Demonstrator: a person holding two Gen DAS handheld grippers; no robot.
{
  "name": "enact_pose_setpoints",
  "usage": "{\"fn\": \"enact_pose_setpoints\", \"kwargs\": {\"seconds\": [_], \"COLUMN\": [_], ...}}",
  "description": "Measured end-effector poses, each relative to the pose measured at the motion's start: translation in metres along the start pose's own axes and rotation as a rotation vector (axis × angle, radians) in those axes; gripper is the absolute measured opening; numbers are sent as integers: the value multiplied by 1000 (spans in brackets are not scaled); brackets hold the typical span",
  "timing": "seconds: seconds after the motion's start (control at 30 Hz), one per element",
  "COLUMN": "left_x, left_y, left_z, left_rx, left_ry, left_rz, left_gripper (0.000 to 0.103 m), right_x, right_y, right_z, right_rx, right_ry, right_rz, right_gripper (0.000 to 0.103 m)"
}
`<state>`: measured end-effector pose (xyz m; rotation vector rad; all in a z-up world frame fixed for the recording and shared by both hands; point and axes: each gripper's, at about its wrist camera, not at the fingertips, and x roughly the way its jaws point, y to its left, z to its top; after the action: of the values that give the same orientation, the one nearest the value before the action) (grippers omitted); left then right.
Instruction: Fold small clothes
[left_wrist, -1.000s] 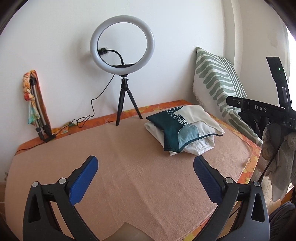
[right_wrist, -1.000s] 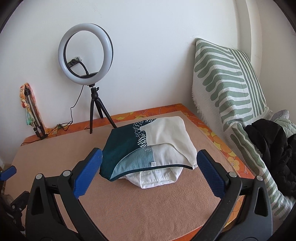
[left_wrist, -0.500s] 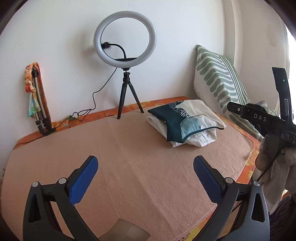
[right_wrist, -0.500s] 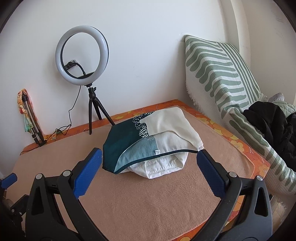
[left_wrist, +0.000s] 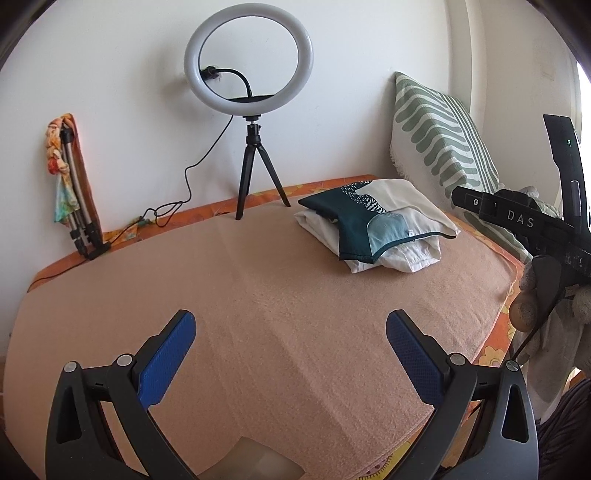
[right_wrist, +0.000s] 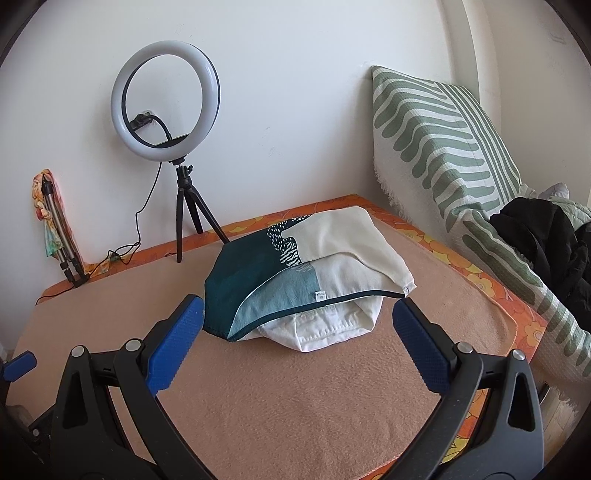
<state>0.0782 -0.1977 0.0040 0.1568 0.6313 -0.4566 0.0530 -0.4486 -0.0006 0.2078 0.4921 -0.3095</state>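
Both claws released and holding nothing: left gripper (left_wrist: 291, 328) spread wide above bare peach blanket (left_wrist: 258, 295), well apart from the clothes; right gripper (right_wrist: 298, 314) spread wide too, blue pads on either side of the near edge of the pile, not touching it as far as can be told. Folded clothes (right_wrist: 306, 273) stacked toward the far right part of the blanket: a teal-and-cream patterned piece on top, a white garment (right_wrist: 325, 328) underneath, poking out at the near edge. Seen from the left wrist as the same pile (left_wrist: 376, 225), lying near the tripod legs of the ring light (left_wrist: 248, 55). Ring light standing at the back by the white wall, cable trailing leftward along the orange flowered cover (left_wrist: 177, 221) under the blanket. Folded tripod wrapped in a colourful cloth (left_wrist: 70, 184) leaning against the wall at the far left. Green-and-white striped pillow (right_wrist: 436, 140) propped upright at the right, with a dark garment (right_wrist: 546, 236) heaped just beside it. Right gripper's black body marked "DAS" (left_wrist: 517, 221) at the right edge of the left wrist view, held by a gloved hand (left_wrist: 532, 295).
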Motion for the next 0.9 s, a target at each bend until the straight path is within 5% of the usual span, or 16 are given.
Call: {"fn": "enact_pose_setpoints", "kwargs": {"seconds": [0.9], "left_x": [0], "left_y": [5], "left_z": [-3], "left_rx": [7], "left_ry": [8], "left_rz": [13], "left_gripper": [102], "right_x": [6], "right_y": [3], "right_z": [-3], "right_rx": [21], "right_ry": [22], "right_rz": [6], "right_gripper": [103]}}
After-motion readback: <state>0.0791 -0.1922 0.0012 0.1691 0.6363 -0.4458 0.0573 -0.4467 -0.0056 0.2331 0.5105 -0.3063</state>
